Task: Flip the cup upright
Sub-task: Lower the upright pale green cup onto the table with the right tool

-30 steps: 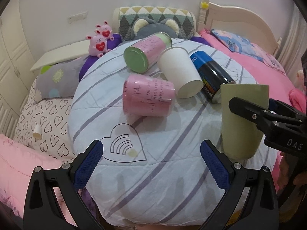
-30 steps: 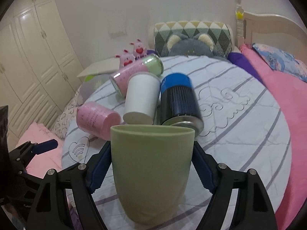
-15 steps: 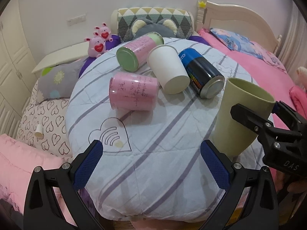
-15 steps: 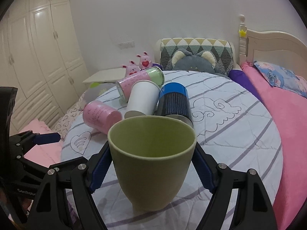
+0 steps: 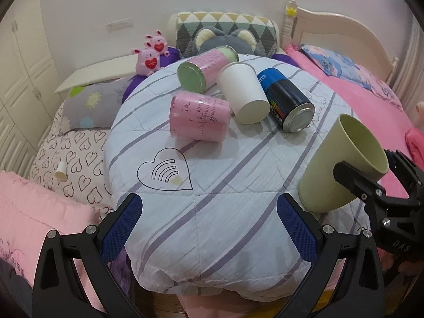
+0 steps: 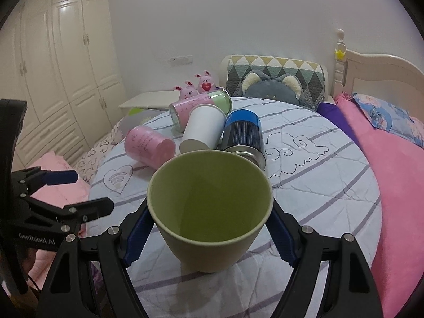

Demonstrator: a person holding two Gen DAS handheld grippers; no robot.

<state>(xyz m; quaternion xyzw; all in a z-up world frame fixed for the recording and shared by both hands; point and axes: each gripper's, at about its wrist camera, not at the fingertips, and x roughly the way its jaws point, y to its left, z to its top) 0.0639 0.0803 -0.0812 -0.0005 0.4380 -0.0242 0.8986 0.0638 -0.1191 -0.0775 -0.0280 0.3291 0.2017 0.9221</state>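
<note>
A pale green cup (image 6: 209, 206) stands mouth up, tilted a little, its base on the striped round cushion (image 6: 318, 180). My right gripper (image 6: 209, 228) is shut on the green cup, its blue pads against both sides. In the left wrist view the green cup (image 5: 336, 164) leans at the cushion's right edge, with the right gripper's finger (image 5: 355, 182) across it. My left gripper (image 5: 212, 225) is open and empty, low at the near edge of the cushion (image 5: 212, 198).
Lying on their sides at the far part of the cushion are a pink cup (image 5: 198, 116), a white paper cup (image 5: 243, 92), a blue can (image 5: 288, 103) and a pink-green tin (image 5: 204, 69). Pillows, plush toys (image 5: 151, 55) and a headboard (image 5: 344, 31) surround it.
My right gripper has tilted the green cup toward its camera, so its open mouth now faces up into view. Both wrist cameras have pulled back a little from the cushion.
</note>
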